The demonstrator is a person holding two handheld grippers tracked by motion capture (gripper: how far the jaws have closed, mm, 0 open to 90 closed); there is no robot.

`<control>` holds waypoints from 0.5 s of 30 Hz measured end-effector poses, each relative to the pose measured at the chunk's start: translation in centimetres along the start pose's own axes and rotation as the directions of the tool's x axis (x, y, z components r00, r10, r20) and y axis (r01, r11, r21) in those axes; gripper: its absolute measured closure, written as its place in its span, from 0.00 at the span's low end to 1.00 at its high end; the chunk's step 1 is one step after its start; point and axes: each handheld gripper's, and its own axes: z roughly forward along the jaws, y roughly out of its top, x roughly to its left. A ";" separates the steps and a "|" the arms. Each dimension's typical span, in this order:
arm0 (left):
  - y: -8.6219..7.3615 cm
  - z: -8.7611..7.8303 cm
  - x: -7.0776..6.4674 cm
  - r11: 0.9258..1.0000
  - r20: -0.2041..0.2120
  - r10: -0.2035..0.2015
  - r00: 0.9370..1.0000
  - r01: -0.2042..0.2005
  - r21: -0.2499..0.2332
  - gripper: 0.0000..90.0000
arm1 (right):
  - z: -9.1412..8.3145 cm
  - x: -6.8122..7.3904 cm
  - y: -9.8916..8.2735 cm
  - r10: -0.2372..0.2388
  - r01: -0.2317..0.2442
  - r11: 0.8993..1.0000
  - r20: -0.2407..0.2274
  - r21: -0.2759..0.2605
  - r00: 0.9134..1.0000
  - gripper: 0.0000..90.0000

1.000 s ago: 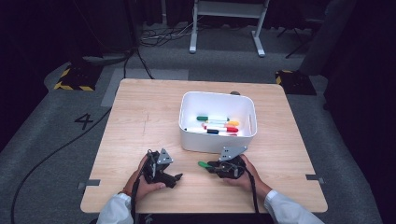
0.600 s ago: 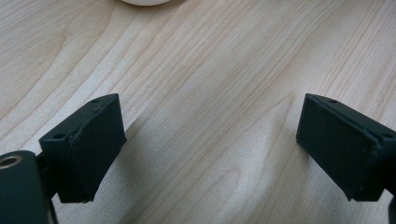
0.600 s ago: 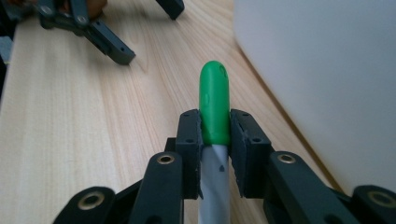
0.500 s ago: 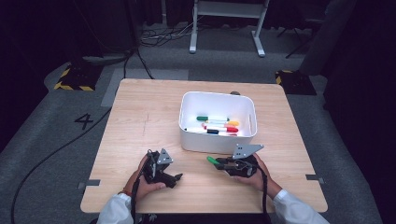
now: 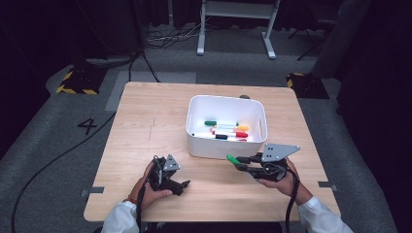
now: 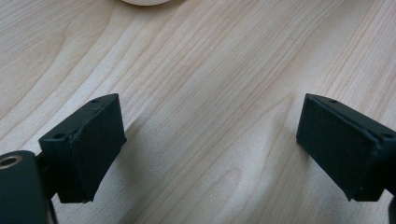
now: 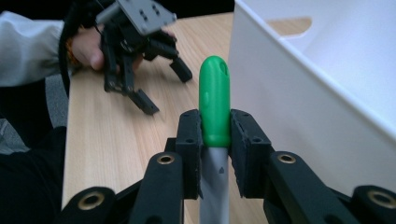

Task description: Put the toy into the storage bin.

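Clamping green marker [image 7: 214,100], right gripper [image 7: 215,140] raised

My black two-jaw left gripper [image 5: 179,185] and right gripper [image 5: 241,163] carry grey three-cornered screwed plates, brass pivot rivets, trailing black cables; my sleeves are white

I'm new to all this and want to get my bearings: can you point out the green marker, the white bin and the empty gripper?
green marker [image 7: 214,100], right gripper view, on its green cap.
white bin [image 5: 221,148], high view, on its near outer wall.
left gripper [image 6: 210,154], left gripper view, midway between its open jaws.
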 end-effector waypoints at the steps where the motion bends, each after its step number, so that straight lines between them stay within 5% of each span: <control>1: 0.0 0.0 0.0 1.000 0.000 0.000 1.000 0.000 -0.001 0.09 | -0.3 0.0 0.3 -0.004 0.004 1.000 -0.001 -0.002 1.000 0.83; 15: 0.0 0.0 0.0 1.000 -0.001 -0.001 1.000 0.001 -0.001 0.09 | -4.5 -1.5 6.4 -0.064 0.068 0.996 0.060 -0.051 0.996 0.83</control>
